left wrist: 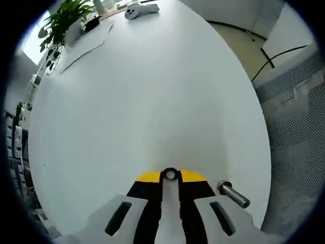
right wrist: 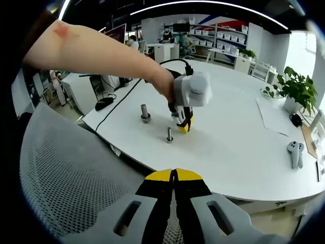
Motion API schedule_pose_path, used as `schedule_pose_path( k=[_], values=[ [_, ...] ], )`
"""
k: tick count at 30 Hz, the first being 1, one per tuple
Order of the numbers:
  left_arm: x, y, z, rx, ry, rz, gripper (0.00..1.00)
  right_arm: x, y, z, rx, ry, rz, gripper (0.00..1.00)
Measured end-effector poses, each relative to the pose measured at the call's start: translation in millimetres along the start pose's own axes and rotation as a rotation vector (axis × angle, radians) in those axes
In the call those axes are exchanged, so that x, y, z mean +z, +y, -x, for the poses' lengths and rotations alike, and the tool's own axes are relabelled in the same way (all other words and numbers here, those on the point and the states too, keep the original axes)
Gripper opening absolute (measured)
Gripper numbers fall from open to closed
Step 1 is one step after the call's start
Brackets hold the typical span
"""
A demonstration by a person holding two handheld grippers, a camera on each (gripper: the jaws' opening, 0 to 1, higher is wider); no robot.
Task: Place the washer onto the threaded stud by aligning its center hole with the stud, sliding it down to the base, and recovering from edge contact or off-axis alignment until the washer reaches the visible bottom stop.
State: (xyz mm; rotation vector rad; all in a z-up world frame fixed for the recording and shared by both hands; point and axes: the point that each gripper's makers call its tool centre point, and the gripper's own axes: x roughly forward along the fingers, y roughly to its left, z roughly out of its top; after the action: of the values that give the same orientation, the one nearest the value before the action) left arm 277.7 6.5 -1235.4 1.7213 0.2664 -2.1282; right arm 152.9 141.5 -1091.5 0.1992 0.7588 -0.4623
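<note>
Your left gripper [left wrist: 170, 179] pinches the small dark metal washer [left wrist: 170, 175] at its yellow tips above the white table [left wrist: 152, 101], the grey threaded stud [left wrist: 233, 195] stands just beside, unthreaded, so alignment and sliding remain; your right gripper [right wrist: 174, 176] is pressed together, empty.

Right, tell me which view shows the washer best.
The left gripper view: the washer sits pinched at the left gripper tips, its ring and hole clear against the table. In the right gripper view that gripper is far off, and the washer cannot be made out.
</note>
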Motion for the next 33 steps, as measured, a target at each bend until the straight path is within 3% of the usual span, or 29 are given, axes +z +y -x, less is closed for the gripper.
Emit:
schedule_pose_path(
  k=[5,10,14,17,21,26,32,33],
  values=[
    [1.8,4.9,0.7,0.086,-0.013,-0.073,0.09,0.2,0.4,0.2,0.003,-0.004,0.002,0.04],
    [-11.6,9.5,8.2,0.097,-0.007,-0.014,0.08,1.6,0.7,0.3,0.005,-0.012,0.005,0.04],
    [-12.7,13.0,31.7,0.113,-0.037,0.032,0.08,3.1,1.0,0.5,0.007,-0.019,0.007,0.04],
    [-10.9,9.6,51.4,0.093,-0.072,0.080,0.08,2.3,1.3,0.4,0.007,-0.014,0.008,0.04],
    [-15.2,1.5,65.9,0.074,-0.078,0.073,0.08,2.0,1.8,0.4,0.011,-0.012,0.010,0.04],
    [-11.9,-26.5,82.7,0.017,-0.082,0.077,0.08,1.2,2.0,0.2,0.013,-0.004,0.013,0.04],
    [-4.9,-43.9,89.2,-0.021,-0.095,0.072,0.08,1.4,2.4,0.4,0.014,-0.006,0.014,0.04],
    [-4.2,-46.6,88.2,-0.026,-0.094,0.070,0.08,5.6,0.9,1.6,0.002,-0.035,0.010,0.04]
  ],
)
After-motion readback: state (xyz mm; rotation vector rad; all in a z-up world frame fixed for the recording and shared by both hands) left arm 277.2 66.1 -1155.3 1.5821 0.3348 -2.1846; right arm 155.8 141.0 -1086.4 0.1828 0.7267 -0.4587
